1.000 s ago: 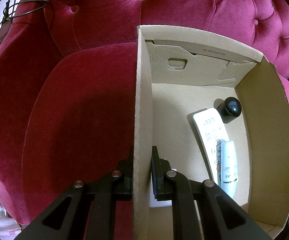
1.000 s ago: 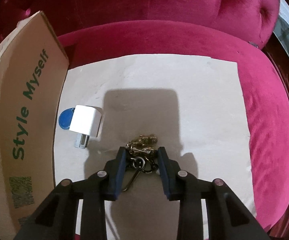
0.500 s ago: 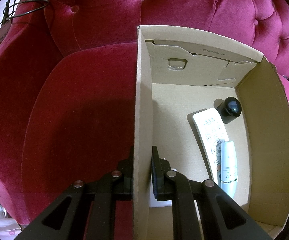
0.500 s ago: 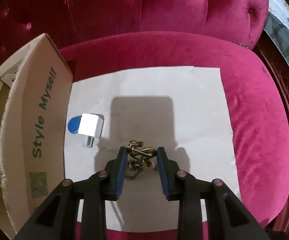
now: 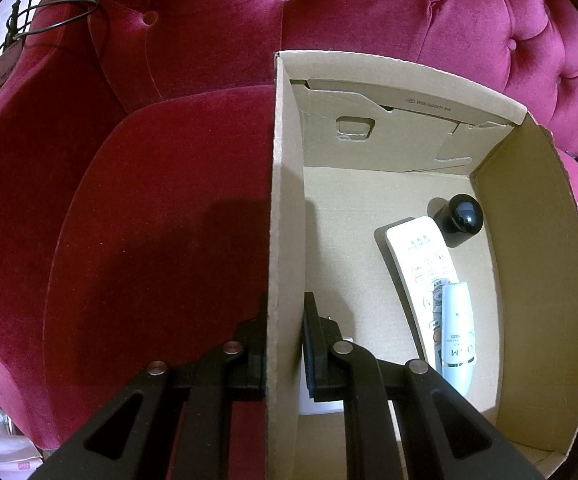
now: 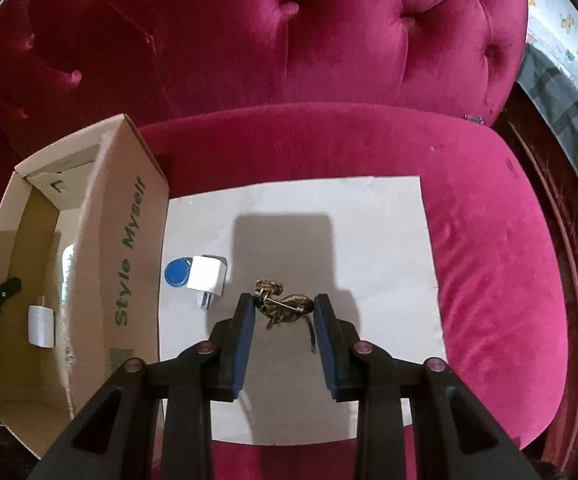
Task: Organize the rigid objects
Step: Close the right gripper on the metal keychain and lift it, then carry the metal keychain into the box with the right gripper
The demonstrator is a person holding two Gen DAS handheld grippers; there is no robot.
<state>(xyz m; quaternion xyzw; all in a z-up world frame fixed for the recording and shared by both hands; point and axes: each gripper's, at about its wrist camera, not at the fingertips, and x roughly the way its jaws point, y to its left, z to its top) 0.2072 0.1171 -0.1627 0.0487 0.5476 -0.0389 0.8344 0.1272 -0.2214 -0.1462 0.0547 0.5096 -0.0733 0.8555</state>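
My left gripper (image 5: pixel 285 320) is shut on the left wall of the open cardboard box (image 5: pixel 285 208), one finger on each side. Inside the box lie a white remote (image 5: pixel 421 260), a white tube (image 5: pixel 457 336) and a black round-capped object (image 5: pixel 463 218). The box also shows in the right wrist view (image 6: pixel 129 264), with a white charger (image 6: pixel 41 326) inside. My right gripper (image 6: pixel 283 312) is shut on a gold brooch (image 6: pixel 285 302), held above the white paper sheet (image 6: pixel 369 240). A white plug adapter (image 6: pixel 208 280) and a blue key fob (image 6: pixel 176 273) lie on the sheet beside the box.
Everything rests on a crimson velvet tufted sofa (image 6: pixel 489 240). The box stands at the sheet's left edge. A wire hanger with a tag (image 5: pixel 29 20) hangs at the far left. Patterned fabric (image 6: pixel 561 40) lies beyond the sofa's right arm.
My right gripper has risen from the paper with the gold brooch between its fingers; the view now takes in more sofa and the box interior. The left gripper has not moved.
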